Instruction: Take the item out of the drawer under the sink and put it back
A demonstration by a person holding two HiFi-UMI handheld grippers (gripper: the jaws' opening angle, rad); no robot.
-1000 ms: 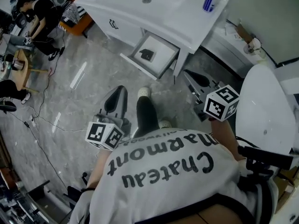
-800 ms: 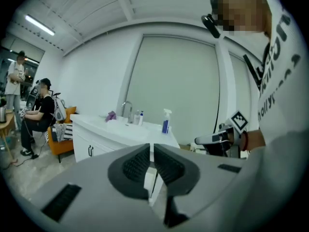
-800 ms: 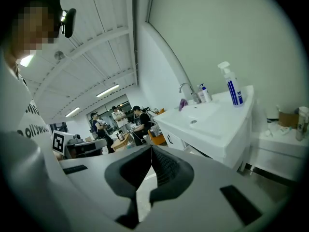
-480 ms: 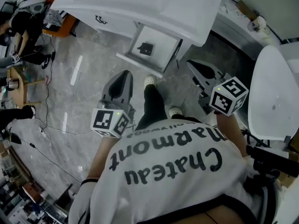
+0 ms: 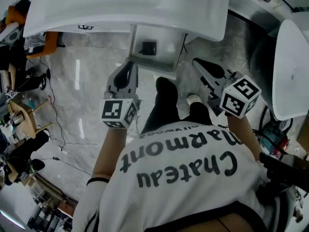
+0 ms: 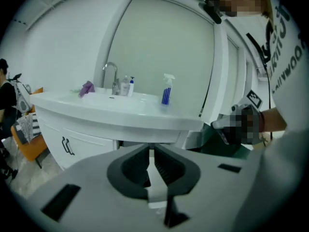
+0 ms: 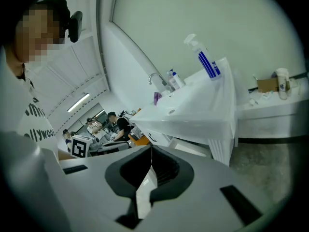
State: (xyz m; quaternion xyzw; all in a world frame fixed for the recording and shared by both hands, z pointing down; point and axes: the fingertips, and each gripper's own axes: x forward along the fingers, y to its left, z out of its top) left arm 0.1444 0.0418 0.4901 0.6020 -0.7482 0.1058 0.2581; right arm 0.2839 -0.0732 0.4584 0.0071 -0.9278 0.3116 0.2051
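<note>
Hovering near the open drawer (image 5: 155, 57), both grippers empty.

Left gripper (image 5: 129, 67): jaws fully together, pads meeting, nothing between them in the left gripper view. Its tips point to 12 o'clock and line up with the drawer's front left corner in the head view. Can't tell if they touch.

Right gripper (image 5: 200, 65): jaws also closed tip to tip with nothing held. It sits at 4 o'clock of the drawer, apart from it, tips aimed at roughly 11 o'clock.

Item (image 5: 147, 47): small, dark, lying on the drawer floor left of centre, at 12 o'clock in the head view. It is at 1 o'clock of the left gripper's tips, and neither gripper touches it.

The drawer is pulled out from under the white sink top (image 5: 145, 4).

The person's dark trouser leg (image 5: 164, 100) and white shoe (image 5: 193, 99) are between the two grippers.

On the sink top in the left gripper view:
- faucet (image 6: 110, 76) at 11 o'clock
- purple cloth (image 6: 87, 87) just left of the faucet
- blue-striped spray bottle (image 6: 166, 92) at 12 o'clock

A cabinet handle (image 6: 67, 146) is at 8 o'clock.

A white rounded fixture (image 5: 292, 57) is at 3 o'clock in the head view. Seated people (image 7: 116, 123) show at 9 o'clock in the right gripper view.
</note>
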